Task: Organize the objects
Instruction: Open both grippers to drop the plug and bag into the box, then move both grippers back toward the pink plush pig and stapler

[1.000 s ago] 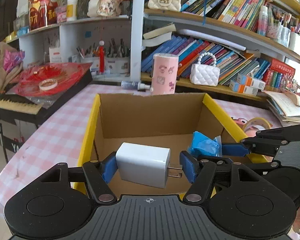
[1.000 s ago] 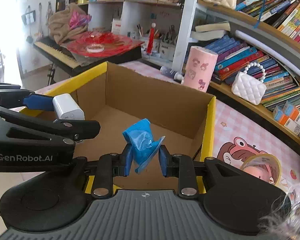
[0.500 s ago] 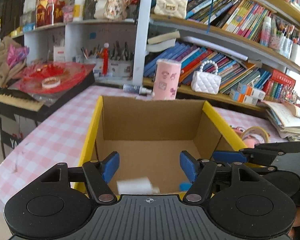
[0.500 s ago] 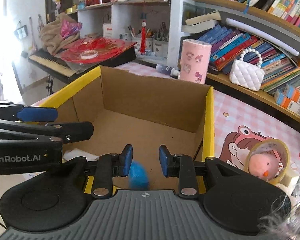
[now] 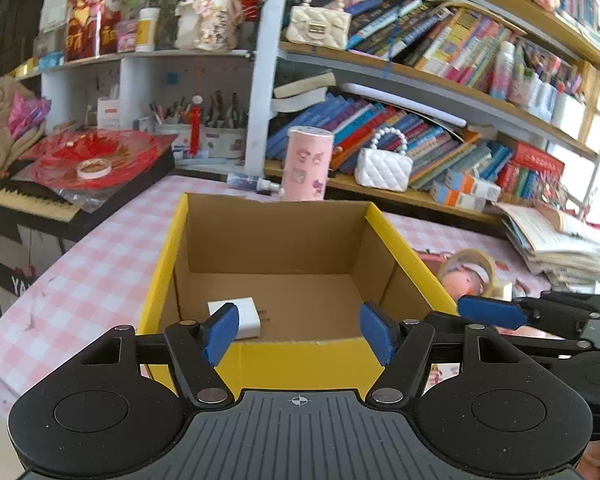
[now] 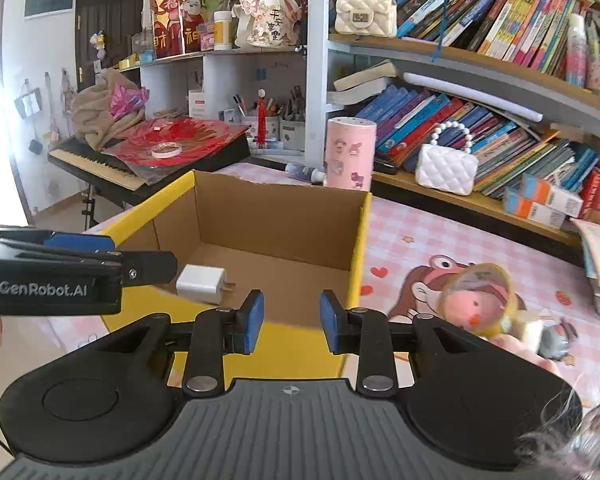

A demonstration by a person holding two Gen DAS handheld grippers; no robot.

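A yellow-rimmed cardboard box [image 5: 276, 204] stands on the pink checked table; it also shows in the right wrist view [image 6: 280, 200]. A white charger plug [image 5: 242, 316] lies on the box floor at the front left, also seen in the right wrist view [image 6: 202, 284]. My left gripper [image 5: 298, 330] is open and empty, above the box's near wall. My right gripper [image 6: 290, 318] is open and empty, just before the box's near right corner. The blue wrapper is out of sight, hidden behind the near wall.
A tape roll over a pink toy [image 6: 480, 300] lies right of the box on the table. A pink cylinder [image 5: 308, 164] and a white quilted purse [image 5: 384, 166] stand behind the box by the bookshelf. A keyboard with red items [image 6: 160, 152] is at the left.
Both grippers opened and dropped their loads into the box: the white charger from the left, the blue wrapper from the right. Both grippers then drew back and up from the box.
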